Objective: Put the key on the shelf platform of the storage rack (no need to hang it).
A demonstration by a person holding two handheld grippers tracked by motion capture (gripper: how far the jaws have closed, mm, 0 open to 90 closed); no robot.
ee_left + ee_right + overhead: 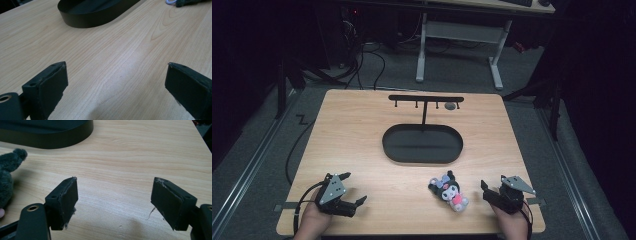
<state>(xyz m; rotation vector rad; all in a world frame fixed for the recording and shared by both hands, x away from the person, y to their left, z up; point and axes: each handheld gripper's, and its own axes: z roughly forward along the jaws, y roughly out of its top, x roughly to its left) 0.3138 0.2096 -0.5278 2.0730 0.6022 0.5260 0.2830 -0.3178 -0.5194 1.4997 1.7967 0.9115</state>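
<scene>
high view first: i hold my left gripper (353, 191) low at about seven o'clock on the wooden table (362, 130), and my right gripper (488, 191) at about five o'clock, both near the edge closest to me. the plush toy (448, 191), dark with a pink patch and pale bits, lies on the wood between them, just beside my right gripper at its nine o'clock and well apart from my left one. past it, toward twelve o'clock, sits the black oval tray (422, 155), and behind that stands a black rack (426, 98) with small hooks on a thin post.

left gripper view: my jaws stand spread wide with bare wood between them, nothing touching the pads (53, 87). the tray's wall (85, 21) sits at eleven o'clock, and a scrap of the toy (186, 2) peeks in at one o'clock.

right gripper view: my jaws are apart as well, though less wide, with bare table between the worn pads (67, 200). the toy's furry grey ear (11, 160) shows at nine o'clock, outside my jaws and apart from them. the tray wall (50, 138) lies at eleven o'clock.
</scene>
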